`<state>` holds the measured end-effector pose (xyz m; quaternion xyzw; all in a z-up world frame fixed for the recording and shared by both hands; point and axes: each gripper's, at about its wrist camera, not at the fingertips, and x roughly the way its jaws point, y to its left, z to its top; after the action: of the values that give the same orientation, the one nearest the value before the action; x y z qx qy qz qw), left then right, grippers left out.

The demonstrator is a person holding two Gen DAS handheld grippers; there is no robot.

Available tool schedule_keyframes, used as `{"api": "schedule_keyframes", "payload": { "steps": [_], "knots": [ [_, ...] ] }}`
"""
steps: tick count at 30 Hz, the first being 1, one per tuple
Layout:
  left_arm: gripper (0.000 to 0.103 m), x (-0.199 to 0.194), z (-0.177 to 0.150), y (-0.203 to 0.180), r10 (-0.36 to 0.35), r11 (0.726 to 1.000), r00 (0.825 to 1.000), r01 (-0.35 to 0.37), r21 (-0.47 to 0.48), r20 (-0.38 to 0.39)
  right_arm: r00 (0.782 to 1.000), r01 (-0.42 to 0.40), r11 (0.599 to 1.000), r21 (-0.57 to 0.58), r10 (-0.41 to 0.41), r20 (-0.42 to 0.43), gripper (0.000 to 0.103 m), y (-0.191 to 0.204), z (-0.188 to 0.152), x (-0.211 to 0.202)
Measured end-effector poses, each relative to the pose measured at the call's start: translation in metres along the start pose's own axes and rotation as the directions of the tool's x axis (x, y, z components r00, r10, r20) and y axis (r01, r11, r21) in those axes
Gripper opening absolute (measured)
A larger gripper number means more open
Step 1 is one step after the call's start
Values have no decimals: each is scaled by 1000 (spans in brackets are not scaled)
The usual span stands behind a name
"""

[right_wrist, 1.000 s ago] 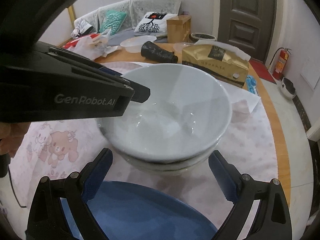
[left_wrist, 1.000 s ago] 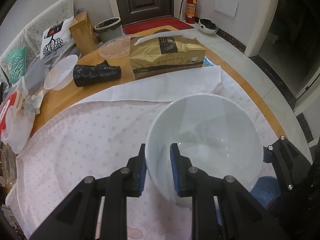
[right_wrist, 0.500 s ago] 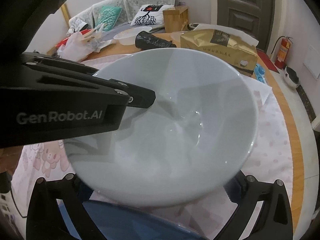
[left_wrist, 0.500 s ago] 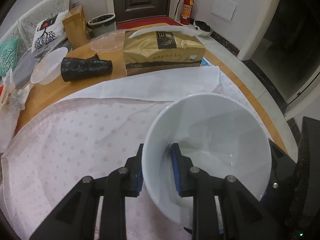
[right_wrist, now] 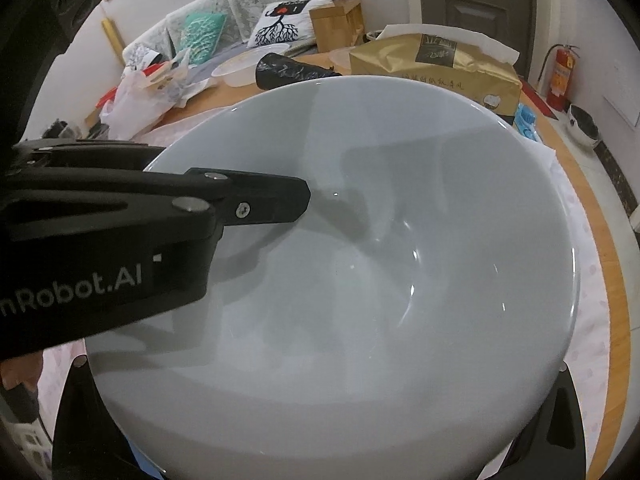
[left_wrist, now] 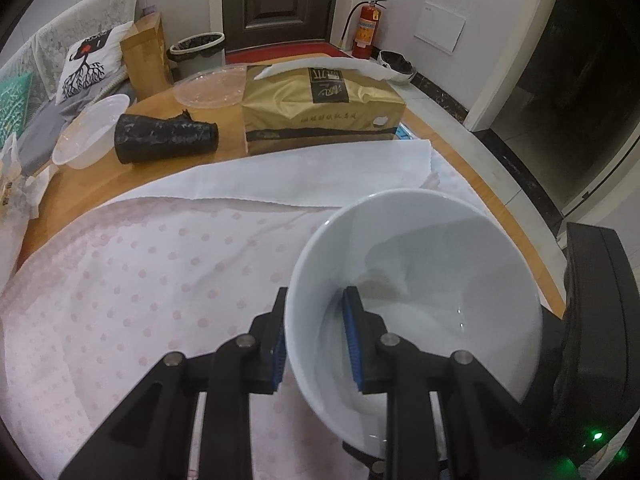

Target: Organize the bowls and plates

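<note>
My left gripper (left_wrist: 316, 336) is shut on the rim of a white bowl (left_wrist: 424, 292), one finger inside and one outside, and holds it lifted and tilted above the pink dotted cloth (left_wrist: 140, 280). In the right wrist view the same white bowl (right_wrist: 380, 280) fills the frame, with the left gripper's finger (right_wrist: 256, 200) reaching over its rim from the left. My right gripper's fingers (right_wrist: 76, 412) stand wide apart under and beside the bowl, their tips hidden by it. Other bowls and the blue plate are hidden.
At the table's far side lie a gold tissue pack (left_wrist: 320, 108), a black roll (left_wrist: 164, 136), a clear plastic bowl (left_wrist: 88, 132) and a clear lid (left_wrist: 212, 88). Plastic bags (right_wrist: 140, 96) sit at the left. The wooden table edge (left_wrist: 532, 248) runs close on the right.
The left gripper has lifted the white bowl up and toward the right gripper's camera, tilting it more. The stacked bowl and blue plate below are now hidden.
</note>
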<state>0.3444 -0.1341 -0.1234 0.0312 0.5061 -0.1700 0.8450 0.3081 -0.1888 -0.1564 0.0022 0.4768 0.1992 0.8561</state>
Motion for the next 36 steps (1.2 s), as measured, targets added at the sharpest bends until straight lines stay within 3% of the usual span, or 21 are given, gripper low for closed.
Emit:
{"api": "schedule_keyframes", "payload": {
  "steps": [17, 36],
  "knots": [
    [20, -12, -1, -5, -23, 1000, 999, 23, -6, 32, 998, 26, 1000, -2, -26, 57, 101, 1, -5, -10],
    [20, -47, -3, -19, 8, 999, 998, -10, 38, 65, 991, 32, 999, -28, -28, 132, 102, 12, -9, -37]
  ]
}}
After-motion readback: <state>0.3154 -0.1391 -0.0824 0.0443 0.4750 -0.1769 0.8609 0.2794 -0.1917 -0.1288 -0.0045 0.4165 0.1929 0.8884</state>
